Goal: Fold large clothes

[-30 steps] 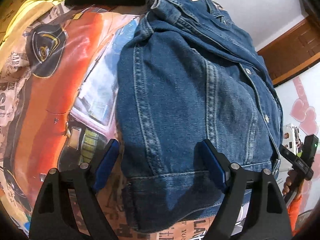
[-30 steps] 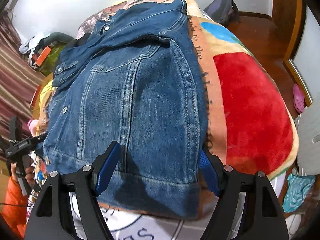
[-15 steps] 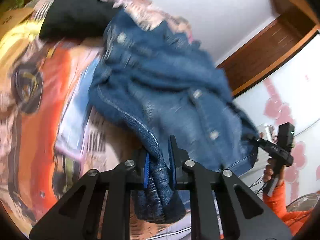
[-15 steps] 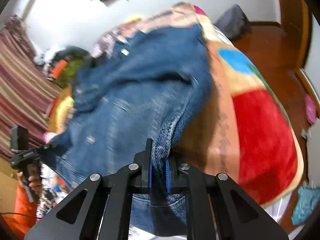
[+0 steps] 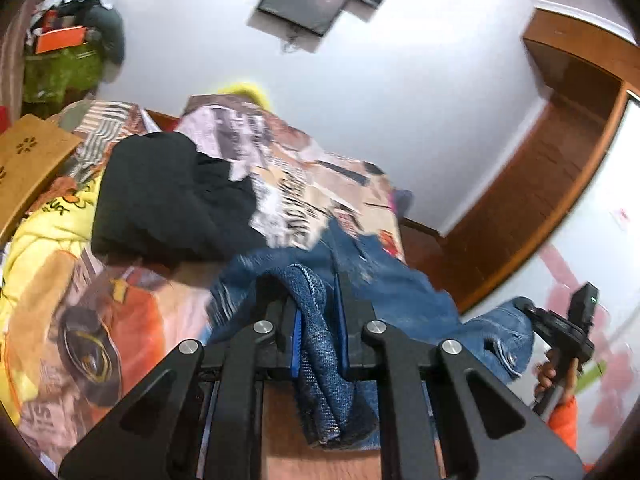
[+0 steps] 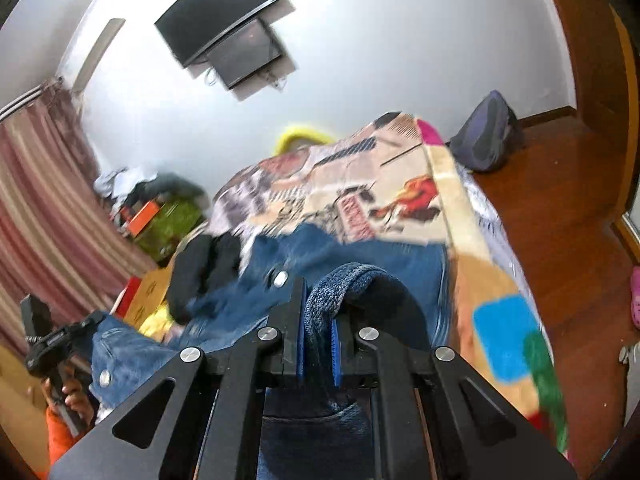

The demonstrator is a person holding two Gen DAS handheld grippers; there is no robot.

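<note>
A blue denim jacket lies on a bed with a printed blanket. My left gripper is shut on the jacket's hem, which bunches between the blue pads and hangs down. My right gripper is shut on another part of the denim jacket hem, lifted above the blanket. The rest of the jacket trails forward on the bed, blurred. Each gripper shows at the edge of the other's view, the right one and the left one.
A black garment lies on the bed beyond the jacket, beside a yellow garment. A television hangs on the white wall. A dark backpack sits on the wooden floor right of the bed. Striped curtains hang at left.
Both grippers went from open around the hem to shut on it, then lifted it up; the views tilted upward toward the wall and the jacket bunched forward.
</note>
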